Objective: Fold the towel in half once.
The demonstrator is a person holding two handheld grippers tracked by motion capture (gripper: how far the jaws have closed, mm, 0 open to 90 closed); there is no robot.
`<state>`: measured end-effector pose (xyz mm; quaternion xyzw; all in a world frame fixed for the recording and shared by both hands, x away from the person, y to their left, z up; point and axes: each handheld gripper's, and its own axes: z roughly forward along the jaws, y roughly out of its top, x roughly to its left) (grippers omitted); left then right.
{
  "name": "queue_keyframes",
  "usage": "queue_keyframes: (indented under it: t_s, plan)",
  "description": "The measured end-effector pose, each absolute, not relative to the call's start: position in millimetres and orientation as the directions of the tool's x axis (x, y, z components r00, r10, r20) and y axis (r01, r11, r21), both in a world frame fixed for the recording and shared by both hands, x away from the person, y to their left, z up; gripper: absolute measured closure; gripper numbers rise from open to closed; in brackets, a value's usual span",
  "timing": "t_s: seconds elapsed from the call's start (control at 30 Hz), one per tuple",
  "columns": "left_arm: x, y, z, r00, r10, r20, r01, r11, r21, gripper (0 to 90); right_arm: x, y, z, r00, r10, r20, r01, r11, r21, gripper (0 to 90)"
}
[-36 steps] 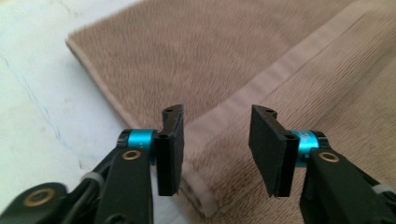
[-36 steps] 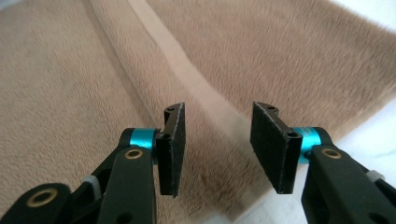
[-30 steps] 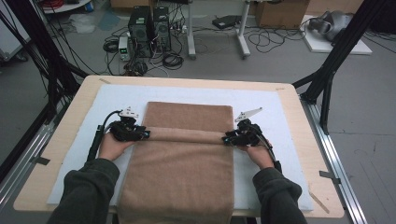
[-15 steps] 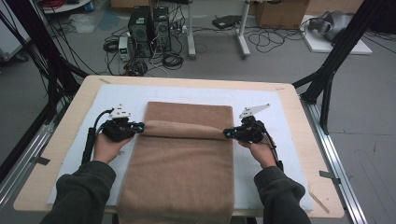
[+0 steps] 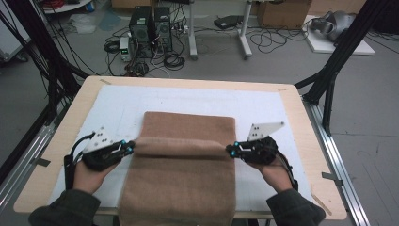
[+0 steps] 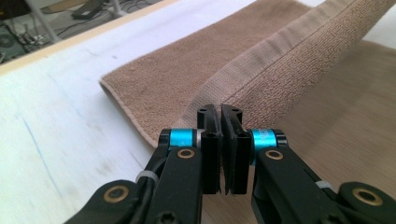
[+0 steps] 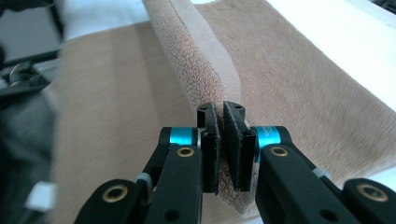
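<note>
Both grippers have carried the lifted towel edge toward the table's far edge since the earlier frames, and the hands now sit farther apart. The towel hangs over the table's near edge at the centre and runs up the white mat. The left gripper is clamped on the folded edge at the towel's left side; the right gripper is clamped on the right side. To fold well, keep both grips level, hold the hem taut between them, and advance evenly until it meets the far hem. Forearms enter from the near edge, palms under the grippers, jaws pointing inward toward each other.
</note>
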<state>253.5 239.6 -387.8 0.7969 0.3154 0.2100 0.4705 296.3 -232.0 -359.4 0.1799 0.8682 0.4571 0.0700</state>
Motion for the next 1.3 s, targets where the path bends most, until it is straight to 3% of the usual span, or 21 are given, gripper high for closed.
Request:
queue_keyframes:
  t_s: [0.13, 0.27, 0.33, 0.53, 0.7, 0.9, 1.1, 1.2, 1.23, 1.27, 1.3]
  plan:
    - [207.5, 245.4, -398.0, 0.738, 0.673, 0.036, 0.304, -0.38, 0.874, 85.3, 258.9, -228.7, -362.3, -0.95, 0.3, 0.085, 0.24, 0.53, 0.813, 84.2]
    - [192.5, 253.0, -396.7, 0.745, 0.667, 0.007, 0.317, -0.363, 0.876, 64.2, 241.8, -229.7, -367.7, -0.957, 0.274, 0.099, 0.236, 0.529, 0.815, 69.8]
    - [197.6, 254.1, -391.6, 0.738, 0.674, 0.031, 0.303, -0.372, 0.877, 59.6, 244.0, -231.4, -367.6, -0.955, 0.276, 0.11, 0.242, 0.51, 0.825, 63.8]
    - [239.3, 246.7, -391.5, 0.725, 0.688, 0.029, 0.316, -0.369, 0.874, 52.8, 278.7, -236.2, -375.3, -0.922, 0.374, 0.099, 0.292, 0.503, 0.813, 54.5]
    - [289.8, 234.2, -395.1, 0.717, 0.697, -0.011, 0.368, -0.365, 0.855, 48.9, 332.2, -240.5, -388.7, -0.868, 0.487, 0.095, 0.365, 0.498, 0.786, 43.6]
    - [352.0, 223.2, -416.1, 0.657, 0.753, -0.036, 0.468, -0.369, 0.803, 44.9, 386.0, -245.3, -409.7, -0.805, 0.583, 0.112, 0.434, 0.449, 0.781, 36.0]
    - [396.1, 218.8, -435.7, 0.534, 0.843, -0.058, 0.567, -0.307, 0.765, 31.5, 415.1, -249.3, -435.6, -0.739, 0.663, 0.123, 0.516, 0.438, 0.737, 33.1]
    - [402.8, 213.8, -446.2, 0.551, 0.829, -0.092, 0.583, -0.304, 0.753, 40.2, 421.5, -244.8, -445.8, -0.739, 0.665, 0.112, 0.519, 0.454, 0.724, 40.3]
    - [402.9, 213.5, -446.7, 0.546, 0.833, -0.087, 0.575, -0.296, 0.763, 46.8, 421.9, -242.3, -446.8, -0.745, 0.66, 0.095, 0.501, 0.46, 0.733, 50.1]
    - [404.0, 214.8, -446.6, 0.549, 0.825, -0.137, 0.584, -0.261, 0.769, 55.8, 423.3, -241.2, -447.3, -0.76, 0.638, 0.126, 0.5, 0.451, 0.739, 65.8]
    - [404.7, 214.1, -447.1, 0.542, 0.825, -0.161, 0.591, -0.238, 0.77, 77.3, 425.2, -239.5, -447.6, -0.777, 0.609, 0.158, 0.503, 0.45, 0.738, 78.3]
